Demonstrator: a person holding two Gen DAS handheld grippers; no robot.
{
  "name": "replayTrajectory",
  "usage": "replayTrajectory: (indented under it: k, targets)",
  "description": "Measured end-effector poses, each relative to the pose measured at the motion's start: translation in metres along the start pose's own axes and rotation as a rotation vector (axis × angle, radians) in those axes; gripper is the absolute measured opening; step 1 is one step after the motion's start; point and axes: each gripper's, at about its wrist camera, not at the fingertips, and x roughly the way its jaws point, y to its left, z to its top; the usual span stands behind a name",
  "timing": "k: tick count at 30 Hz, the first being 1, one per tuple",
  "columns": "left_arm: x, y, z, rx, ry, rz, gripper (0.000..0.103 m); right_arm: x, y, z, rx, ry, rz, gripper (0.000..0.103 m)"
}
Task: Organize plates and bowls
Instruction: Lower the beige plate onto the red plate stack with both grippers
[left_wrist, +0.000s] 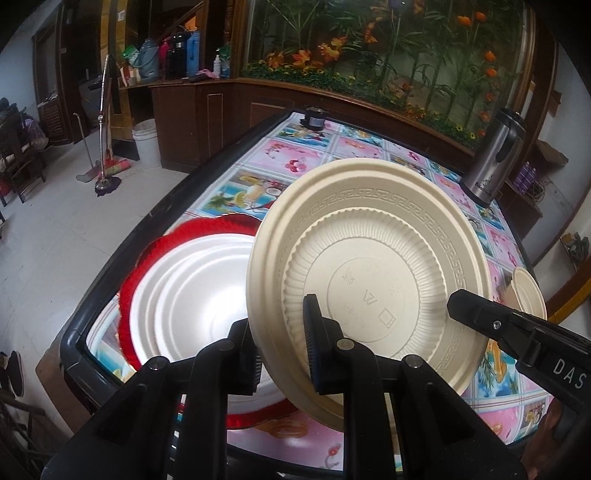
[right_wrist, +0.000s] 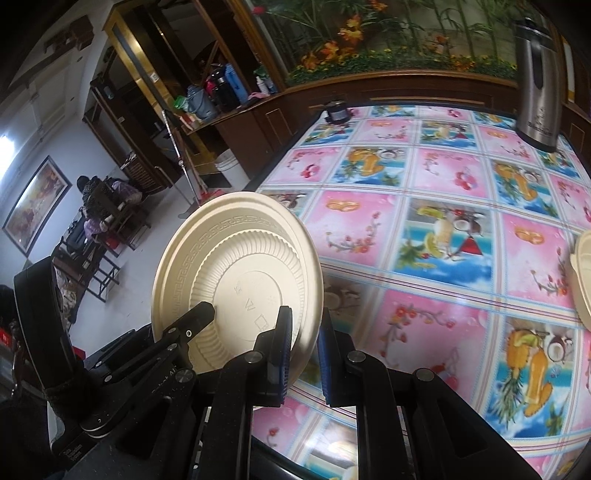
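Note:
A cream plate (left_wrist: 369, 273) with a patterned rim is held on edge above the table, its underside toward both cameras. My left gripper (left_wrist: 280, 347) is shut on its lower rim. My right gripper (right_wrist: 304, 350) straddles the same plate (right_wrist: 236, 273) at its rim; a gap shows beside the right pad, so its hold is unclear. The right gripper's finger (left_wrist: 480, 314) reaches in from the right in the left wrist view. Below sits a white plate (left_wrist: 192, 295) on a red-rimmed plate (left_wrist: 147, 251). A cream bowl (left_wrist: 528, 291) lies at the right.
The table (right_wrist: 443, 206) has a pink and blue fruit-print cover and a dark raised edge (left_wrist: 155, 229). A steel thermos (right_wrist: 535, 81) stands at the far right corner, and a small dark object (right_wrist: 336, 110) stands at the far edge. Another cream dish (right_wrist: 583, 280) sits at the right.

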Motion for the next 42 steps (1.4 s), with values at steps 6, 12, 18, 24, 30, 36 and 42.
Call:
replayTrajectory:
  k: [6, 12, 18, 24, 30, 36, 42]
  targets:
    - [-0.003, 0.019, 0.004, -0.029, -0.013, 0.026, 0.017, 0.008, 0.019, 0.006, -0.031, 0.008, 0.021, 0.013]
    - [0.0, 0.035, 0.007, -0.056, -0.01, 0.052, 0.017, 0.021, 0.034, 0.014, -0.057, 0.024, 0.041, 0.013]
    - [0.008, 0.048, 0.008, -0.084, 0.009, 0.074, 0.017, 0.041, 0.045, 0.017, -0.071, 0.058, 0.058, 0.013]
    - [0.019, 0.059, 0.009, -0.106, 0.029, 0.097, 0.017, 0.06, 0.054, 0.017, -0.075, 0.091, 0.067, 0.013]
    - [0.023, 0.068, 0.006, -0.124, 0.048, 0.115, 0.017, 0.076, 0.06, 0.017, -0.077, 0.123, 0.074, 0.013]
    - [0.031, 0.073, 0.007, -0.129, 0.063, 0.135, 0.017, 0.088, 0.063, 0.014, -0.077, 0.147, 0.078, 0.013]
    - [0.034, 0.074, 0.008, -0.131, 0.059, 0.147, 0.017, 0.095, 0.062, 0.013, -0.068, 0.154, 0.085, 0.013]
